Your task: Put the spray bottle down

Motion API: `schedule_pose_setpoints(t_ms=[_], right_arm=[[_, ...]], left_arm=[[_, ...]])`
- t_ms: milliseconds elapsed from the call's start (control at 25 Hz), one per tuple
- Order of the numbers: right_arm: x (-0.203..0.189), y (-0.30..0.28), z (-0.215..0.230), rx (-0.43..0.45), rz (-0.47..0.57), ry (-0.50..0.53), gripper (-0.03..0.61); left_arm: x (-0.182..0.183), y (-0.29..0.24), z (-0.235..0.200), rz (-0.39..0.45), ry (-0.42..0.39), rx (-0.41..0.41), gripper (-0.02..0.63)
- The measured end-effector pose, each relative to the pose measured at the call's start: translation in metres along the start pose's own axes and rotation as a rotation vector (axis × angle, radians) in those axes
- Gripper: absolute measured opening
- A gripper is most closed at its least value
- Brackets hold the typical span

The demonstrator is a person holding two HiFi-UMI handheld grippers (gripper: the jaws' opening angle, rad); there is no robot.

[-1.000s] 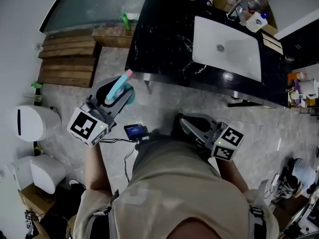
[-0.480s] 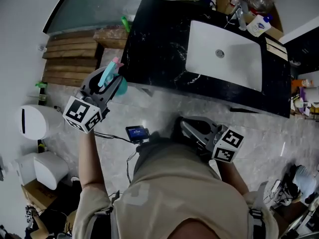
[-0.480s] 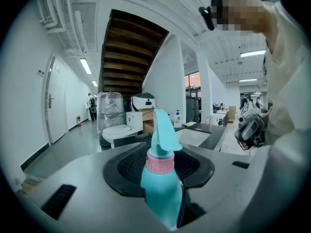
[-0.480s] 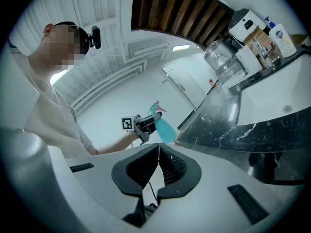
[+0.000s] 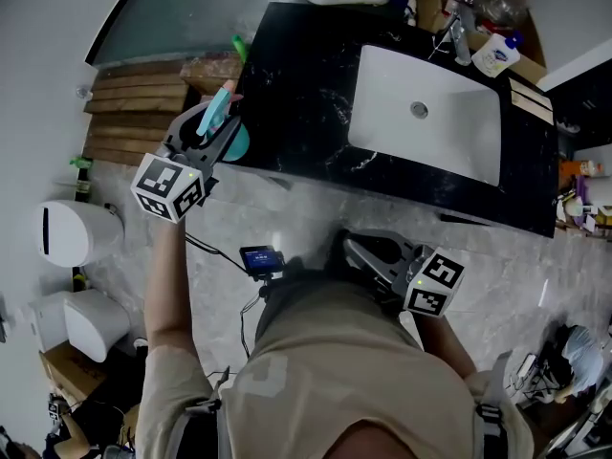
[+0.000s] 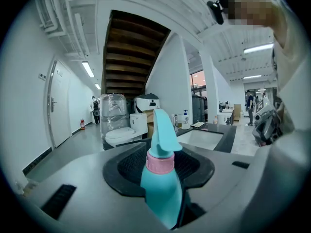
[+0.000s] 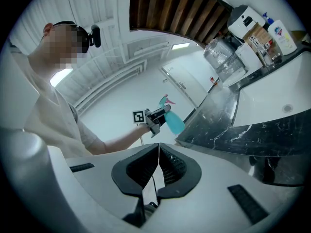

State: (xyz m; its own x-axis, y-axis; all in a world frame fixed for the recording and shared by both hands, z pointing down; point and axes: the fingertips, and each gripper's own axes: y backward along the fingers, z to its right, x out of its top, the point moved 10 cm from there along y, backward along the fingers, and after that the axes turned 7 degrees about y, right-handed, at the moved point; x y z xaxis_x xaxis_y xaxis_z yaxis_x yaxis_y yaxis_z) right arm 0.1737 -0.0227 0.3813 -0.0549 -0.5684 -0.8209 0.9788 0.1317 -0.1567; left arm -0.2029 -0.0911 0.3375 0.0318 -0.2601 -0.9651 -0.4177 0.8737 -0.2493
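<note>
Bottle (image 6: 160, 188) stands upright between the left gripper's (image 5: 204, 133) jaws, spray top up, bottom down. Those jaws squeeze its sides. Right gripper (image 7: 158, 152) is closed tight, holding nothing.

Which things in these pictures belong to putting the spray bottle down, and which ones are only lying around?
Belong to the job:
- spray bottle, clamped in the left gripper
- black counter, probably where it will go

Only lying around:
- white sink
- soap bottle behind the sink
- wooden steps
- right gripper, shut and empty
</note>
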Motion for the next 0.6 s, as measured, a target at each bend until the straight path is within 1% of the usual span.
schedule_pose_setpoints(t_ms=[160,360,480,600], right_arm=[[0.0,0.004,0.002,0.008,0.0,0.0,0.021],[0.001,0.014,0.006,0.007,0.009,-0.002,0.021],[0.002,0.021,0.009,0.012,0.015,-0.001,0.021],[0.007,0.026,0.015,0.029,0.021,0.003,0.021]], left_arm=[[0.005,-0.021,-0.009,-0.02,-0.022,-0.004,0.158],[0.008,-0.039,-0.019,-0.057,-0.043,0.019,0.156],[0.007,-0.048,-0.022,-0.078,-0.043,0.038,0.158],[0.009,-0.057,-0.028,-0.101,-0.024,0.048,0.158]])
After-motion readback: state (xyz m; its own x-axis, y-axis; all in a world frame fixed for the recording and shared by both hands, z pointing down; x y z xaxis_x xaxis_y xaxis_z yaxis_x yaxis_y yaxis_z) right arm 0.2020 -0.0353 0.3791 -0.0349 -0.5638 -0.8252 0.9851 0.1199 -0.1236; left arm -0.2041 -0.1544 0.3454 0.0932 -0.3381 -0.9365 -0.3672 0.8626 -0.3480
